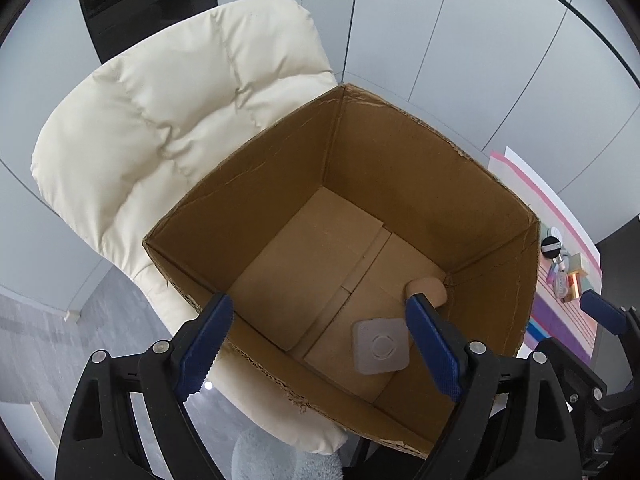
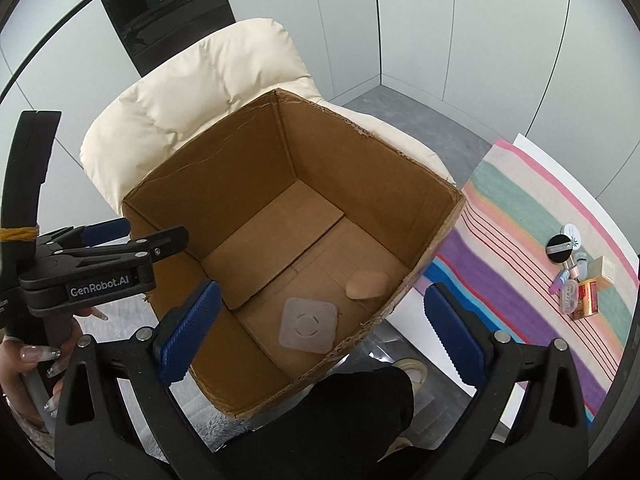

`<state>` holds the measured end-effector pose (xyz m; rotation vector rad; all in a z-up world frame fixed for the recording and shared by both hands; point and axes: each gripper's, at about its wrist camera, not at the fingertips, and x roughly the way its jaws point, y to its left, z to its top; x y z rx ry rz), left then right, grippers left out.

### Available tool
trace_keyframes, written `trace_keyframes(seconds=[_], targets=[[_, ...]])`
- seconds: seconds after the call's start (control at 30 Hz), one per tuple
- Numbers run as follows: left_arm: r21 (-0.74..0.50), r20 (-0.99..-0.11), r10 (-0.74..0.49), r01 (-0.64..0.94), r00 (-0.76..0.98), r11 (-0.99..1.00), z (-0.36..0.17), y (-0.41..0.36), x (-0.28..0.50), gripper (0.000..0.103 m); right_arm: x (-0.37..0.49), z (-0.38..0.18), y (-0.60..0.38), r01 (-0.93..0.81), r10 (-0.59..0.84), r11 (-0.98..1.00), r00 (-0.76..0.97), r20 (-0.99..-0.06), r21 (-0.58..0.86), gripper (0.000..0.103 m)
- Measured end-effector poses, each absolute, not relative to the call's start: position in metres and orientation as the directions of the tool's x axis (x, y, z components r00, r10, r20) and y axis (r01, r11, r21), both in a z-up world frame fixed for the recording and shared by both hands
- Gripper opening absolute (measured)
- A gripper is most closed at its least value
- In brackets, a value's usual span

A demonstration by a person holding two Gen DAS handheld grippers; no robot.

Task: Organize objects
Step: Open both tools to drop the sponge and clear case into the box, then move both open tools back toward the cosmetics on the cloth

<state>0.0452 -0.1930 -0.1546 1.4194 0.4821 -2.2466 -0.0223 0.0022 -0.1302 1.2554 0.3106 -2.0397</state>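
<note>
- Both hand-held grippers, left (image 1: 316, 344) and right (image 2: 320, 334), are hanging released and empty over the box (image 2: 436, 236).
- Remaining items (image 2: 576, 276) are lying on the striped cloth (image 2: 520, 208) to the right, nearer the right one.

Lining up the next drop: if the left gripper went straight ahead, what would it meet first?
Likely the cardboard box floor, beside the grey square pad; nothing lies between its open fingers. Depth is uncertain.

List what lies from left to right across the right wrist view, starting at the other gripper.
left gripper → cream cushion → cardboard box → pale square pad on the box floor → tan sponge → striped cloth → cluster of small cosmetics
</note>
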Motion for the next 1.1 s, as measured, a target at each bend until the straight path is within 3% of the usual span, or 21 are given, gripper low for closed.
trace_keyframes(seconds=[0.8,1.1], targets=[[-0.045,-0.899,-0.163,0.454,-0.407,-0.890,-0.140,-0.157,0.068,0.089,0.009,-0.106,0.042,0.643,-0.425,-0.757,-0.347,-0.836,0.118,0.103],[-0.130,-0.915,-0.066,0.447,-0.397,-0.885,-0.151,-0.137,0.091,0.089,0.030,-0.112,0.069,0.618,-0.426,-0.773,-0.334,-0.841,0.146,0.103]])
